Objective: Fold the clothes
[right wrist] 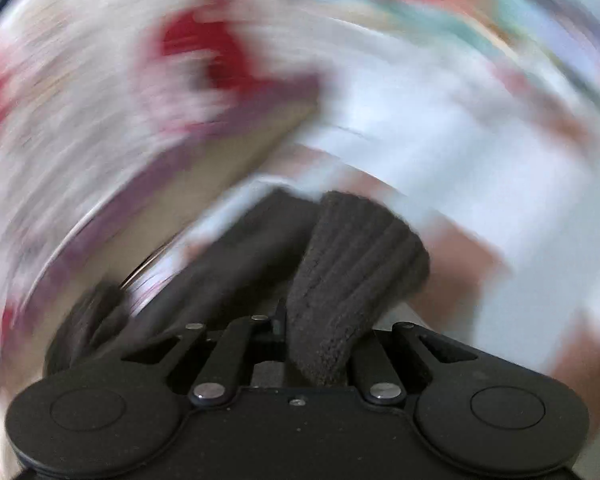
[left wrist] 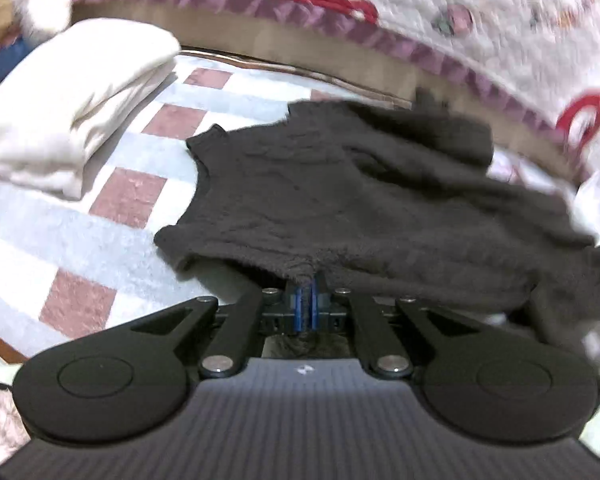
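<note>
Lying spread on a pink-and-white checked bed cover (left wrist: pixel 112 196), the dark fuzzy knit sweater (left wrist: pixel 340 200) is sitting beside a folded cream blanket (left wrist: pixel 72 100), with a quilted white-and-red bedspread (left wrist: pixel 440 12) rising behind. The left claw (left wrist: pixel 307 298) is clenching the sweater's near hem between blue pads. The right claw (right wrist: pixel 300 328) is gripping a ribbed cuff (right wrist: pixel 352 272); surroundings are blurring.

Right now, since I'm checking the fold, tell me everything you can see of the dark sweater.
The dark sweater looks like dark grey fuzzy knit with a ribbed cuff. It lies rumpled on a pink-and-white checked blanket, apart from the folded white cloth. The left gripper pinches its near edge; the right gripper is shut on the cuff.
</note>
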`<action>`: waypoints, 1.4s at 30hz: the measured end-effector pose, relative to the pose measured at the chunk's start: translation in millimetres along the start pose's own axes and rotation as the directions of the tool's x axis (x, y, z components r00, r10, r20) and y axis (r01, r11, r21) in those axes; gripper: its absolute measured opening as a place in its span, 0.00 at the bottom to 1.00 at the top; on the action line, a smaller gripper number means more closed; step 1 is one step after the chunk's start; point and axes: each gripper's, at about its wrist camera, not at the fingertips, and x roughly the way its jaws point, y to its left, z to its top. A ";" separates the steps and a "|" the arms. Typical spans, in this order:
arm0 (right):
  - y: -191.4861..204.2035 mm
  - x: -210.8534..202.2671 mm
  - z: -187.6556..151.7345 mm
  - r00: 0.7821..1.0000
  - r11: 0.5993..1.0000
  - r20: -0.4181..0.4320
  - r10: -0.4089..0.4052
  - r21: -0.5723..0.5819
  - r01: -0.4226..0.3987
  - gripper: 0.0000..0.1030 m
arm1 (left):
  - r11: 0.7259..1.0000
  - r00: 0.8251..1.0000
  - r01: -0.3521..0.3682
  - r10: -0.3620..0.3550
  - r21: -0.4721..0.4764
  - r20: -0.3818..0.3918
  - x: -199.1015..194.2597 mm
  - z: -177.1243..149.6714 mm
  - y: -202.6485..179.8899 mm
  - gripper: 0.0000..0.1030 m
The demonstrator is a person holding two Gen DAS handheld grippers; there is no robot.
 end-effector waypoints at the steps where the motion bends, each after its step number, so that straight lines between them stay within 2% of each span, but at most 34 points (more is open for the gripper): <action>1: 12.7 -13.6 11.9 0.999 0.997 0.027 0.030 -0.073 -0.028 0.09 | 0.999 1.000 0.017 -0.016 -0.030 0.021 -11.7 5.4 4.4 0.04; 2: 25.4 -27.2 23.8 0.997 0.988 0.052 0.062 -0.146 -0.054 0.09 | 0.999 0.999 0.022 -0.021 -0.034 0.039 -24.6 10.1 6.5 0.04; 5: 16.1 -76.1 55.9 0.977 0.991 0.202 0.075 -0.121 -0.051 0.07 | 0.997 0.999 -0.046 0.045 0.057 0.011 -39.6 2.5 -2.3 0.03; 8: -9.8 -66.7 32.6 0.994 0.985 0.076 -0.075 -0.153 0.085 0.07 | 0.999 0.991 -0.021 0.026 0.039 -0.129 -24.7 -15.9 1.0 0.03; 10: -26.3 -54.2 13.4 0.984 0.963 -0.019 -0.178 -0.208 0.170 0.08 | 0.999 0.982 -0.031 0.036 0.030 -0.184 -15.1 -22.7 6.4 0.03; 12: -41.6 -41.4 -5.9 0.970 0.949 -0.084 -0.227 -0.241 0.201 0.08 | 0.999 0.976 -0.031 0.032 0.009 -0.214 -6.6 -20.2 8.6 0.04; 13: -48.4 -35.4 -10.5 0.966 0.954 -0.121 -0.230 -0.227 0.199 0.08 | 1.000 0.973 -0.029 0.028 -0.002 -0.228 -2.4 -18.7 9.7 0.04; 17: -53.1 -19.4 -24.7 0.953 0.951 -0.168 -0.253 -0.226 0.213 0.10 | 0.996 0.953 -0.052 0.026 -0.077 -0.302 20.6 -17.5 16.5 0.07; 19: -52.8 -15.0 -27.1 0.951 0.951 -0.176 -0.256 -0.220 0.215 0.11 | 0.992 0.946 -0.056 0.015 -0.117 -0.325 31.0 -17.7 20.1 0.14; 21: -56.8 -14.9 -31.1 0.949 0.955 -0.186 -0.256 -0.201 0.218 0.13 | 0.985 0.938 -0.060 0.002 -0.159 -0.346 41.1 -17.9 23.8 0.26; 22: -59.8 -15.4 -31.3 0.948 0.957 -0.191 -0.256 -0.188 0.220 0.14 | 0.982 0.934 -0.063 -0.005 -0.179 -0.356 46.2 -18.0 25.7 0.28; 24: -67.1 -16.2 -32.8 0.949 0.963 -0.196 -0.246 -0.156 0.218 0.14 | 0.975 0.937 -0.074 -0.004 -0.210 -0.350 52.1 -17.8 27.7 0.40; 26: -73.9 -18.6 -34.1 0.953 0.970 -0.196 -0.231 -0.123 0.210 0.14 | 0.967 0.940 -0.088 0.001 -0.240 -0.340 58.9 -17.7 29.8 0.45; 27: -75.7 -19.5 -34.8 0.954 0.971 -0.193 -0.227 -0.114 0.208 0.14 | 0.962 0.939 -0.102 0.010 -0.252 -0.343 64.1 -18.0 30.6 0.52; 29: -76.2 -19.9 -36.4 0.956 0.972 -0.188 -0.226 -0.106 0.209 0.15 | 0.953 0.933 -0.137 0.033 -0.269 -0.357 75.5 -19.8 32.4 0.56; 31: -74.1 -19.6 -37.7 0.955 0.971 -0.184 -0.232 -0.108 0.214 0.20 | 0.953 0.921 -0.181 0.078 -0.243 -0.381 84.3 -24.6 28.4 0.56; 32: -71.2 -20.1 -38.0 0.952 0.968 -0.189 -0.239 -0.118 0.219 0.21 | 0.959 0.921 -0.190 0.100 -0.210 -0.376 84.1 -25.5 22.1 0.56; 34: -69.2 -25.7 -39.6 0.948 0.973 -0.219 -0.229 -0.074 0.218 0.35 | 0.963 0.926 -0.202 0.128 -0.180 -0.356 80.5 -27.0 13.6 0.57; 37: -71.0 -32.1 -42.9 0.952 0.983 -0.257 -0.164 0.037 0.180 0.46 | 0.956 0.928 -0.202 0.117 -0.213 -0.352 79.9 -29.0 18.2 0.59; 38: -72.4 -32.2 -43.9 0.955 0.984 -0.266 -0.133 0.078 0.159 0.46 | 0.943 0.935 -0.203 0.108 -0.263 -0.337 78.6 -28.6 24.1 0.60; 40: -68.7 -26.7 -42.7 0.954 0.981 -0.263 -0.146 0.086 0.174 0.46 | 0.908 0.950 -0.202 0.089 -0.368 -0.301 75.6 -27.7 36.7 0.60; 42: -64.3 -20.5 -41.2 0.952 0.977 -0.258 -0.167 0.085 0.194 0.46 | 0.895 0.964 -0.186 0.087 -0.405 -0.250 75.7 -27.0 40.7 0.61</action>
